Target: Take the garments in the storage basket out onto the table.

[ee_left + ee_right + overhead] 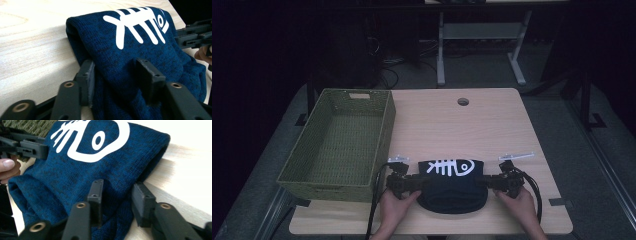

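A folded dark blue knit garment (pixel 452 187) with a white fish-skeleton print lies near the table's front edge. My left gripper (pixel 421 182) holds its left end and my right gripper (pixel 484 181) its right end. In the left gripper view the jaws of the left gripper (pixel 117 75) press into a thick fold of the garment (pixel 140 47). In the right gripper view the right gripper (pixel 117 195) pinches the edge of the garment (pixel 87 170) the same way. Each view shows the other gripper at the far end of the cloth.
An empty green woven basket (pixel 327 192) stands on the left side of the wooden table (pixel 462 125), close to my left hand. A round cable hole (pixel 463 101) sits near the table's far edge. Desk legs and cables stand on the dark floor beyond.
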`<state>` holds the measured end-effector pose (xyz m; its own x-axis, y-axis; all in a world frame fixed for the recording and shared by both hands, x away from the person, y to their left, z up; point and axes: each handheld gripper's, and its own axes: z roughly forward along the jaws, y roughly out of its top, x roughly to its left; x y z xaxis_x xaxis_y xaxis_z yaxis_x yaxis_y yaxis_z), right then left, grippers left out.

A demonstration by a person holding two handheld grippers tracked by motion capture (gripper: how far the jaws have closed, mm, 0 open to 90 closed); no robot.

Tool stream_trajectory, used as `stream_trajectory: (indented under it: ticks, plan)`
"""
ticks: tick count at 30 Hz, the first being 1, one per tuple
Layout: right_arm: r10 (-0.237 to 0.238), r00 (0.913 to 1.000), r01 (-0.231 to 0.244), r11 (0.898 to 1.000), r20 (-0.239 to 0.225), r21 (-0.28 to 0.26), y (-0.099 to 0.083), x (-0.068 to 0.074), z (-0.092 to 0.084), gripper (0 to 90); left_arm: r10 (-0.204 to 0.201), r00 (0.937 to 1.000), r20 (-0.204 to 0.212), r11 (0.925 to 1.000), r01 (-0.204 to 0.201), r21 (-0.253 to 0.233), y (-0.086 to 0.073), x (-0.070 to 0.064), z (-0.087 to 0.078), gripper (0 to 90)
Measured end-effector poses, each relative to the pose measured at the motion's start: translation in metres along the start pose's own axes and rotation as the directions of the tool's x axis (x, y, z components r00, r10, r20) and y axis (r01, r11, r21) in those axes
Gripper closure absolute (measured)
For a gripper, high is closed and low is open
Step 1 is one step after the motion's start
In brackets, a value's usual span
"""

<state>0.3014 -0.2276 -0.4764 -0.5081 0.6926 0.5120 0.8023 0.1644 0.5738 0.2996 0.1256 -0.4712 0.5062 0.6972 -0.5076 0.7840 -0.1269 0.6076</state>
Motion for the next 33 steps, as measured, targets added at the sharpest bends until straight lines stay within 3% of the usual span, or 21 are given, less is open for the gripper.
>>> stream_trajectory:
  ticks: [5, 9, 14, 19, 27, 33]
  plan:
    - [-0.002, 1.0000, 0.002, 1.000, -0.002, 0.002, -0.001, 0.001, 0.000, 73.2, -0.017, 0.9997, 0.016, 0.9998, 0.017, -0.004, 0.001, 0.002, 0.000, 69.0]
    - [0.000, 0.9999, 0.000, 1.000, -0.017, -0.017, -0.001, 0.000, -0.003, 78.0, -0.018, 0.9997, 0.016, 0.9998, 0.018, -0.012, 0.001, 0.001, -0.001, 73.5]
    - [0.003, 0.9994, -0.004, 0.999, -0.035, -0.032, -0.002, 0.000, -0.008, 79.3, -0.024, 0.9991, 0.034, 0.9992, 0.025, -0.029, 0.001, -0.002, -0.005, 74.8]
    - [0.003, 0.9984, -0.006, 0.998, -0.057, -0.059, 0.000, 0.003, -0.015, 79.5, 0.002, 0.9991, 0.042, 0.9988, 0.000, -0.049, 0.006, -0.011, -0.013, 75.2]
    - [0.007, 0.9963, -0.016, 0.994, -0.086, -0.107, 0.009, 0.011, -0.033, 79.6, 0.049, 0.9974, 0.053, 0.9953, -0.044, -0.087, 0.023, -0.028, -0.030, 75.3]
    - [-0.012, 0.9955, 0.000, 0.991, -0.094, -0.130, 0.022, 0.022, -0.041, 79.7, 0.061, 0.9967, 0.052, 0.9930, -0.056, -0.104, 0.035, -0.030, -0.043, 75.5]
